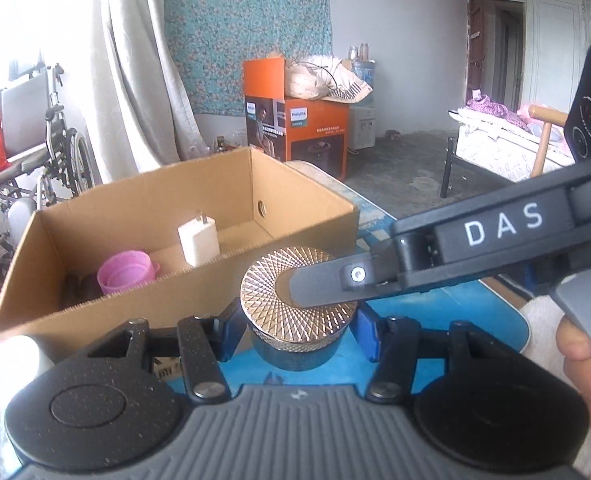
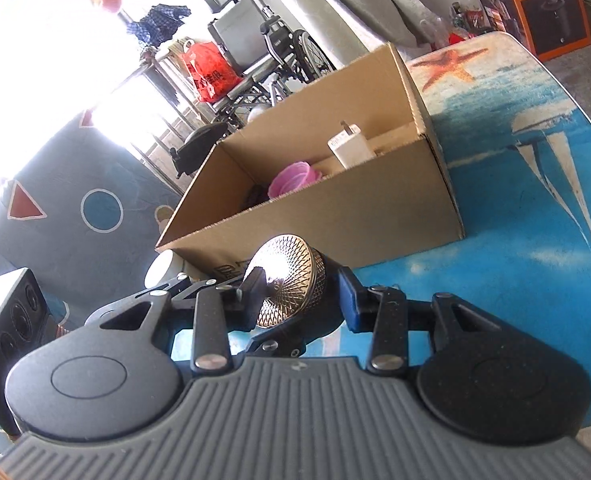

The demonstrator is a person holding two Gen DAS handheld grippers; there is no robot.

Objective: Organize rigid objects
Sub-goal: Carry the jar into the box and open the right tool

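Your gold-lidded jar [image 1: 298, 308] stands on the blue table [image 1: 491, 312] just before the cardboard box [image 1: 143, 216], clamped at its sides by your left gripper [image 1: 297, 330]. Your right gripper [image 2: 301, 298] straddles its lid, grip unclear. Step: transfer. Next, lift it over the rim beside the pink cup [image 1: 127, 276] and white charger [image 1: 198, 240].

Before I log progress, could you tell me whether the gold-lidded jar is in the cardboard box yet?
Not yet: the gold-lidded jar sits outside the cardboard box, on the blue table.
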